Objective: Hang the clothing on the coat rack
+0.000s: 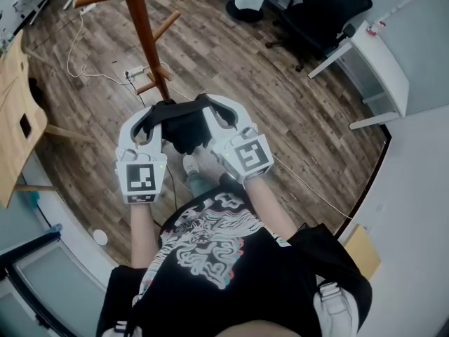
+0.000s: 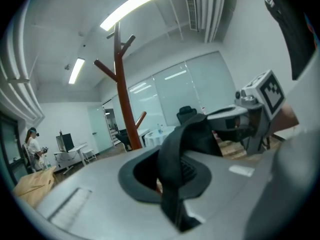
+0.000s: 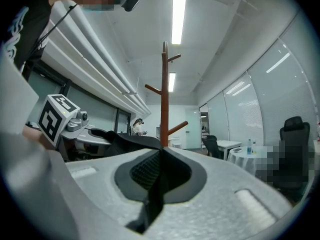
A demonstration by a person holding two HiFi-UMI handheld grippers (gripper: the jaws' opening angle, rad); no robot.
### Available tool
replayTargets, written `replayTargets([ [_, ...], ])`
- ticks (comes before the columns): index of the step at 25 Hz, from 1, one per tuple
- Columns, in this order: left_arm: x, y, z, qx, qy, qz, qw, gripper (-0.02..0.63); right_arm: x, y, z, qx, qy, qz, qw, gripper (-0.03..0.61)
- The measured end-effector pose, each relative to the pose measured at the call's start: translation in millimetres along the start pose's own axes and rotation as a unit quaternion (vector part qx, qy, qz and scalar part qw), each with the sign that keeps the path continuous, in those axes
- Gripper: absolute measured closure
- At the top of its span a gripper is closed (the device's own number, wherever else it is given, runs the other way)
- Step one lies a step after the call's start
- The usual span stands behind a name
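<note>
Left hand-held gripper (image 1: 153,120), right hand-held gripper (image 1: 219,115), pinching limp black clothing (image 1: 184,129)

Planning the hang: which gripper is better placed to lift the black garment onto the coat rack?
Probably left: the left gripper and right gripper both clamp the garment, but the coat rack stands nearer the left.

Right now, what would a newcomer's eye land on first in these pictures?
A black garment hangs bunched between the left claw and the right claw, both shut on it, at the middle of the head view. Just beyond it stands the reddish-brown wooden coat rack, its visible pegs bare, on the wood-plank floor.
</note>
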State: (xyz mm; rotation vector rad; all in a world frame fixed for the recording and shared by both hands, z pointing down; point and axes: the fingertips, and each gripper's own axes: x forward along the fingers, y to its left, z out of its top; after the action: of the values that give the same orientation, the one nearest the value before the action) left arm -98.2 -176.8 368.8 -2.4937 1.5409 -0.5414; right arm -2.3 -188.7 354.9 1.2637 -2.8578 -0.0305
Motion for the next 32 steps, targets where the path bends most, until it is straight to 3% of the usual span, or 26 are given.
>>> replayTargets([
  [10, 30.6, 33.8, 1.7, -0.026, 0.009, 0.0, 0.9996, 0.609, 49.2, -23.2, 15.1, -0.005, -0.007, 0.014, 1.0, 0.577],
  [16, 44.6, 58.3, 15.5, -0.088, -0.009, -0.004, 0.996, 0.609, 75.4, -35.5, 25.7, 0.007, -0.015, 0.024, 1.0, 0.577],
  [26, 69.7, 89.9, 1.9, -0.124, -0.002, -0.004, 0.9923, 0.609, 123.3, -46.2, 25.2, 0.02, -0.006, 0.034, 0.999, 0.577],
  [32, 82.7, 106.8, -3.9, -0.123, 0.0, 0.006, 0.9924, 0.609, 147.2, -51.7, 19.1, 0.019, -0.004, 0.047, 0.999, 0.577],
])
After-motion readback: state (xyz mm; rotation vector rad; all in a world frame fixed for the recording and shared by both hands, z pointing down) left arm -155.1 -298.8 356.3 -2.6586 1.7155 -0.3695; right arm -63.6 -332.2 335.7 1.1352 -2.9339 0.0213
